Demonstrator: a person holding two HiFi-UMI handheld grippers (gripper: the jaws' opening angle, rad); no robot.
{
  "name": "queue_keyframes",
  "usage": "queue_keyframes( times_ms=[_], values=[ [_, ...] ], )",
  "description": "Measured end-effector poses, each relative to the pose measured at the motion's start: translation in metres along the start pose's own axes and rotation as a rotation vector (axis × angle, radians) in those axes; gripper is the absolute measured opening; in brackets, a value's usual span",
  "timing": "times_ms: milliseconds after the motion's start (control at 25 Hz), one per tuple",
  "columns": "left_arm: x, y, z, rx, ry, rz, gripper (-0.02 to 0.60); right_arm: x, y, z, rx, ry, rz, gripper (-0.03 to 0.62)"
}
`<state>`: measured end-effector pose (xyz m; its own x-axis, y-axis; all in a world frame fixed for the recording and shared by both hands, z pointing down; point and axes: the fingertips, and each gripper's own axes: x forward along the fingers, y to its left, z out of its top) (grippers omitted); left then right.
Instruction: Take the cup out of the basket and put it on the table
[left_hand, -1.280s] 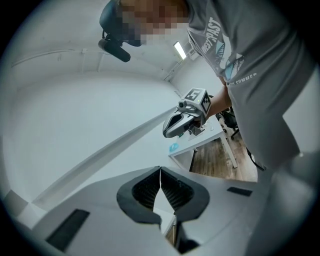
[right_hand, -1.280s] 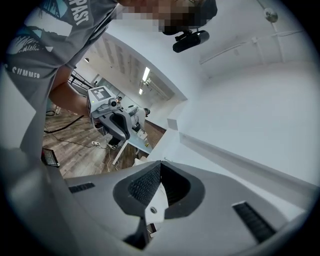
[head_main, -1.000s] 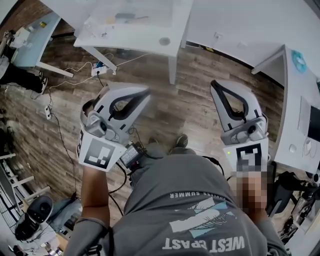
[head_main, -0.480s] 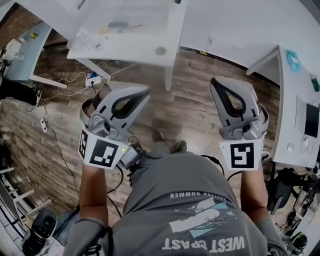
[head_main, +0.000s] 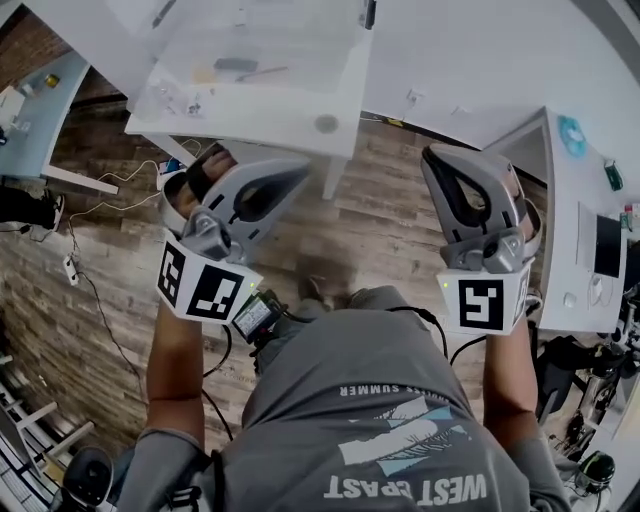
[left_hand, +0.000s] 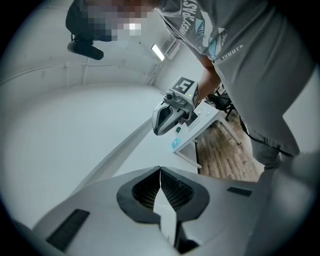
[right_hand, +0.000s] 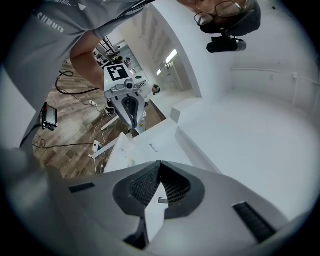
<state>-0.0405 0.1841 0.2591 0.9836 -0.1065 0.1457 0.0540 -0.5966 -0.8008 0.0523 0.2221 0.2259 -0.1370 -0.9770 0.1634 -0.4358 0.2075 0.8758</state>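
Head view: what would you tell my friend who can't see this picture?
Looking down, a person in a grey T-shirt holds the left gripper and the right gripper out over a wooden floor, both with jaws shut and empty. A white table stands ahead; no cup or basket shows.

A lab-like workroom: white counter (head_main: 300, 110) at 12 o'clock, another (head_main: 570, 220) at 3, plank floor (head_main: 390, 230), loose cables (head_main: 105, 310) (power strip (head_main: 72, 268) too) at 9.
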Motion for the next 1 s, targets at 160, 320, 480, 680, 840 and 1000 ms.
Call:
queue_keyframes(
  times_ms=[160, 320, 480, 680, 840, 1000],
  values=[
    [0.014, 0.005, -0.011, 0.044, 0.006, -0.026, 0.015, 0.015, -0.002, -0.005, -0.007, -0.007, 0.018, 0.011],
    [0.034, 0.005, -0.02, 0.065, 0.02, -0.059, 0.015, 0.027, -0.003, -0.02, -0.001, -0.02, 0.036, 0.011],
    [0.058, 0.012, -0.022, 0.063, 0.042, -0.067, 0.015, 0.037, -0.015, -0.041, 0.018, -0.049, 0.041, 0.011],
    [0.087, 0.031, -0.027, 0.058, 0.09, -0.057, 0.015, 0.053, -0.035, -0.069, 0.06, -0.099, 0.038, 0.011],
    [0.107, 0.035, -0.031, 0.05, 0.14, -0.05, 0.015, 0.061, -0.049, -0.093, 0.087, -0.137, 0.044, 0.011],
    [0.123, 0.035, -0.039, 0.03, 0.172, -0.049, 0.015, 0.073, -0.054, -0.112, 0.104, -0.154, 0.062, 0.011]
  ],
)
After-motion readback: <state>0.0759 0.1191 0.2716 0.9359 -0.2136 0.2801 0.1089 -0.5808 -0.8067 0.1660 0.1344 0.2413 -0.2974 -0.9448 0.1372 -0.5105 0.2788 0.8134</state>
